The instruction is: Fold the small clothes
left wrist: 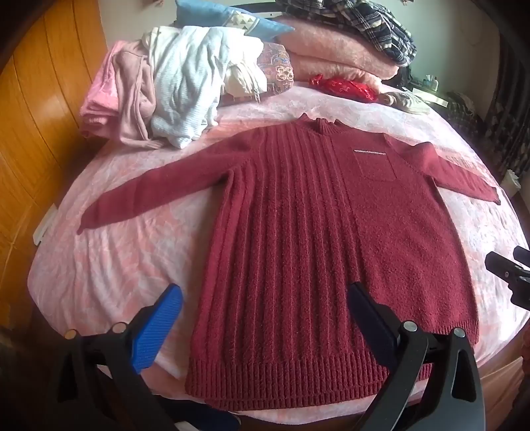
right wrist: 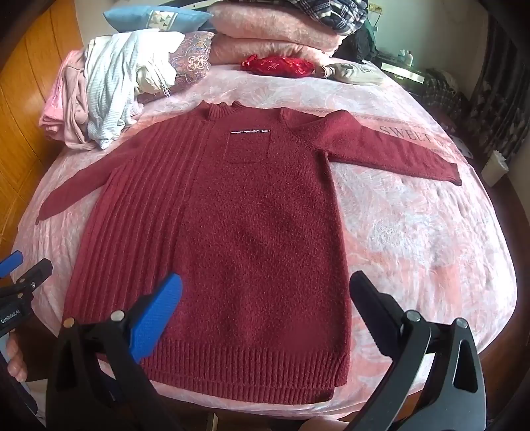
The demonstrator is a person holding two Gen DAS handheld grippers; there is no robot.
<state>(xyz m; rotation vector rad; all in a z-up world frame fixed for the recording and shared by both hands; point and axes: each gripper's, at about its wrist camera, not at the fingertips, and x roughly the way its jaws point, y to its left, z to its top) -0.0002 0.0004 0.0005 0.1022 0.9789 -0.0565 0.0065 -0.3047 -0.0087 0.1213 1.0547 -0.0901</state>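
Note:
A dark red knitted sweater (left wrist: 318, 232) (right wrist: 225, 238) lies flat and face up on the pink bed cover, collar far, ribbed hem near, both sleeves spread outward. It has a chest pocket (left wrist: 376, 165) (right wrist: 248, 146) with a silver trim. My left gripper (left wrist: 265, 298) hangs open above the hem's left part, nothing between its blue and black fingers. My right gripper (right wrist: 265, 288) hangs open above the hem's right part, also holding nothing. Each gripper shows at the other view's edge: the right gripper (left wrist: 510, 275) and the left gripper (right wrist: 23, 275).
A heap of pale pink and white clothes (left wrist: 159, 96) (right wrist: 106, 86) lies at the far left. Folded pink blankets (left wrist: 334, 49) (right wrist: 268, 36), a blue cushion (left wrist: 228, 20), a red pouch (left wrist: 344, 88) (right wrist: 278, 64) sit at the back. An orange wooden wardrobe (left wrist: 36, 126) stands left of the bed.

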